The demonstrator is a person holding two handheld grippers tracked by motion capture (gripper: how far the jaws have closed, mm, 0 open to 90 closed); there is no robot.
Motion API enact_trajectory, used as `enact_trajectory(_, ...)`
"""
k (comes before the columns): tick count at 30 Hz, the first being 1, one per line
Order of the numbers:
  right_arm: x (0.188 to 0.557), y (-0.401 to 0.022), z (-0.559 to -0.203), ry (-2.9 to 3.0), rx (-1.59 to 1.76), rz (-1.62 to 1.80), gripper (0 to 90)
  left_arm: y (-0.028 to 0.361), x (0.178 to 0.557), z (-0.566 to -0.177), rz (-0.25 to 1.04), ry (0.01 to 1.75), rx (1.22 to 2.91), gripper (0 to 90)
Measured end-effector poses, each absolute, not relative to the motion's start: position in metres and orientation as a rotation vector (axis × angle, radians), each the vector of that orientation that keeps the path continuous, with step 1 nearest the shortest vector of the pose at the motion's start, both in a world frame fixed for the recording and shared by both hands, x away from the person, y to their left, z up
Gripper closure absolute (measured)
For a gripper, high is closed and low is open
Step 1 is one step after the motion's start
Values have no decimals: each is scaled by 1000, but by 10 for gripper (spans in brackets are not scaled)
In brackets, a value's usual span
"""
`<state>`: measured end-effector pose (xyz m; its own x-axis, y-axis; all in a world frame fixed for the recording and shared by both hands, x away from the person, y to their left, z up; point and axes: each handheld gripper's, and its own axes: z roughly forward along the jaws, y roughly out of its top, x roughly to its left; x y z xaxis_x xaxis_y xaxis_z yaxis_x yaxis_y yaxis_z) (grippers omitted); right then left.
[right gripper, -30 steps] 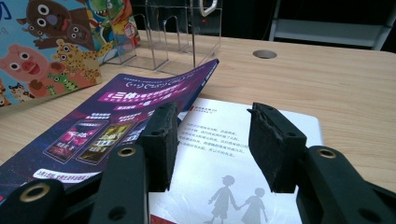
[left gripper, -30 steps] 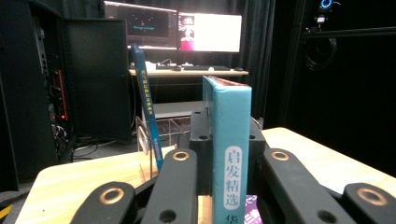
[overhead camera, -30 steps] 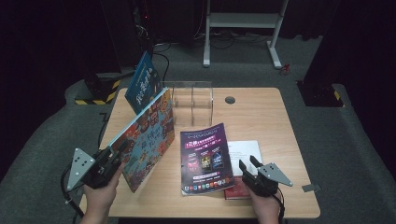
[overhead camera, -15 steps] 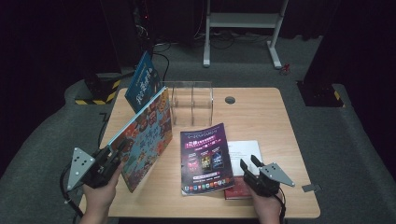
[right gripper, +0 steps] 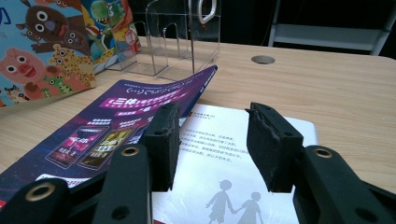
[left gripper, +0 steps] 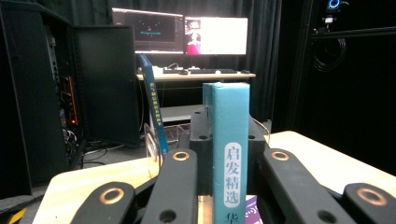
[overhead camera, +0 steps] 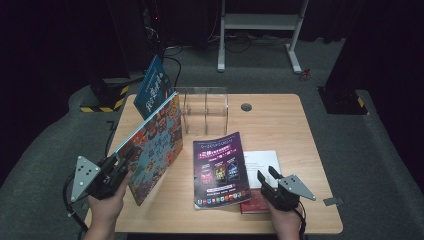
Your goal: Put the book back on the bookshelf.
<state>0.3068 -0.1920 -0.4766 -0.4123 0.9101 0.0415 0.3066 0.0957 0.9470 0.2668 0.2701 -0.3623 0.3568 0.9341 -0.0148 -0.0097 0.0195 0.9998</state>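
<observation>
A large picture book (overhead camera: 155, 145) with cartoon animals on its cover stands tilted on edge at the table's left. My left gripper (overhead camera: 122, 162) is shut on it. In the left gripper view the book's teal spine (left gripper: 229, 140) sits clamped between the black jaws. A purple magazine (overhead camera: 220, 167) lies flat at the table's middle, partly over a white and red book (overhead camera: 262, 162). My right gripper (overhead camera: 267, 174) hovers low over that white book (right gripper: 224, 172), open, with nothing between its pads (right gripper: 163, 135). The magazine (right gripper: 116, 121) lies just left of it.
A clear acrylic rack (overhead camera: 205, 110) stands at the back middle of the wooden table (overhead camera: 280, 125), with a blue book (overhead camera: 152, 92) leaning at its left. A round cable hole (overhead camera: 246, 106) is beside it. A white metal stand (overhead camera: 260, 22) is on the floor beyond.
</observation>
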Motion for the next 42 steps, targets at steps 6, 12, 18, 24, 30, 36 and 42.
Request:
enact_trajectory(6,306,-192,-476,1786,1193,1327,545,268,273,-358,932,941,1328,811)
enact_trajectory(12,306,-194,-475,1779,1190,1333,547,264,281,-353,952,953,1315,811)
enact_trajectory(18,305,-194,-474,1777,1191,1338,549,261,287,-349,963,961,1298,811)
enact_trajectory(24,305,-194,-474,1775,1188,1337,551,257,295,-348,973,970,1297,811)
enact_trajectory(30,305,-195,-474,1773,1184,1343,554,253,305,-347,979,990,1297,811)
enact_trajectory(36,305,-195,-474,1769,1184,1350,555,251,316,-344,1010,1008,1297,811)
enact_trajectory(42,305,-196,-473,1768,1184,1356,555,249,326,-342,1017,1020,1288,811)
